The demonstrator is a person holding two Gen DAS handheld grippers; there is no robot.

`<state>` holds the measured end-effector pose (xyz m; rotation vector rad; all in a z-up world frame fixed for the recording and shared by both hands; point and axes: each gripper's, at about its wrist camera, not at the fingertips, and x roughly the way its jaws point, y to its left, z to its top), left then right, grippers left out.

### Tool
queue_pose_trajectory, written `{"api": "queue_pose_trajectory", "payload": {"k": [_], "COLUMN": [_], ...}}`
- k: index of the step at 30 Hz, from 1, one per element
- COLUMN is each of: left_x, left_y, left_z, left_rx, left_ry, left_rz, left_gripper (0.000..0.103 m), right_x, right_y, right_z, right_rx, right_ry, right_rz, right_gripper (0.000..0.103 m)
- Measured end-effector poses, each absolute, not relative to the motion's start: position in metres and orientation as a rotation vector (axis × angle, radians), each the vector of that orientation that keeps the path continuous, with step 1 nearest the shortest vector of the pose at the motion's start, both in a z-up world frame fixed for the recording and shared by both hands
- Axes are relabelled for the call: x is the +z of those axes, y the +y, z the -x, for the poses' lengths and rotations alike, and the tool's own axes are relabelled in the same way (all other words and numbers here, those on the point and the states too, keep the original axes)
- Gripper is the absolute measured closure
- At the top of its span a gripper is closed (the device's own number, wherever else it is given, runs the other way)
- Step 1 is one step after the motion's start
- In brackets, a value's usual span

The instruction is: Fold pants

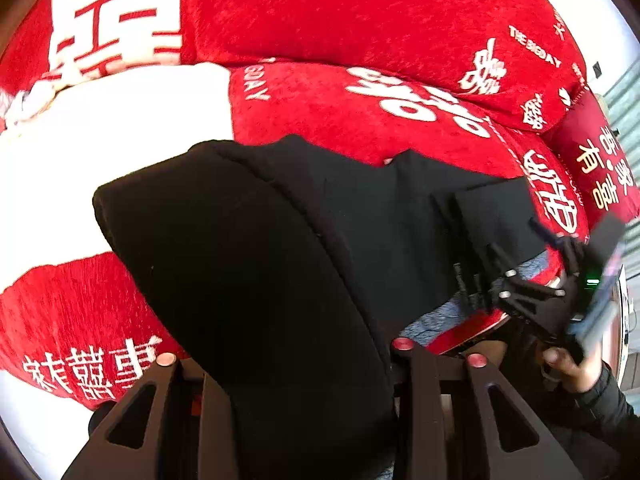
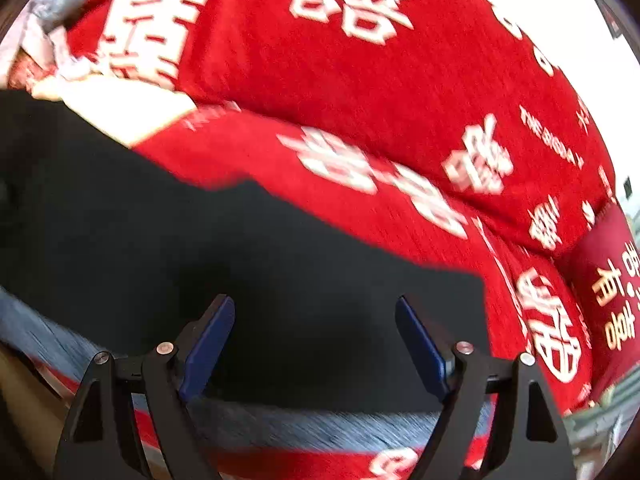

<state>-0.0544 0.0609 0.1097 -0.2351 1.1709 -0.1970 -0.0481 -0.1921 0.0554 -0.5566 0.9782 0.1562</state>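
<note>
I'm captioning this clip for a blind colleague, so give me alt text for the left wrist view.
The left gripper is shut on a thick fold of black pants, lifting it over a red blanket with white lettering. At right, the right gripper sits by the pants' far end, a hand holding it.

Bright, even daylight in both views. Left wrist view mostly sharp; white cover (image 1: pixel 120 128) near 10 o'clock blown out, no texture. Black pants (image 1: pixel 248 264) read as flat dark mass, folds barely visible. Right gripper (image 1: pixel 560 280) at 3 o'clock smeared. Right wrist view motion-blurred throughout; lettering on red blanket (image 2: pixel 400 92) streaked. Strong fisheye curvature, dark vignette in all corners.
</note>
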Motion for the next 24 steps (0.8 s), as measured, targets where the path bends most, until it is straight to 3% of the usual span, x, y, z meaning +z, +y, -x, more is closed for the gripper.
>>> {"api": "queue_pose_trajectory", "payload": {"k": [7,13,24], "left_x": [0.140,0.169,0.180], "left_y": [0.022,-0.018,-0.180], "left_z": [0.049,0.033,-0.021], "left_rx": [-0.228,-0.292,-0.422], "left_ry": [1.141,1.131,1.206], "left_rz": [0.177,0.190,-0.018], "left_gripper": [0.074,0.074,0.074], "right_x": [0.034,0.079,0.107], "right_y": [-0.192,-0.226,-0.340], "right_z": [0.023,0.009,-0.003], "right_rx": [0.156,0.151,-0.026], "right_ry": [1.014,0.960,0.960], "right_rz": [0.477,0.392,0.342], "right_gripper": [0.018,0.017,0.017]}}
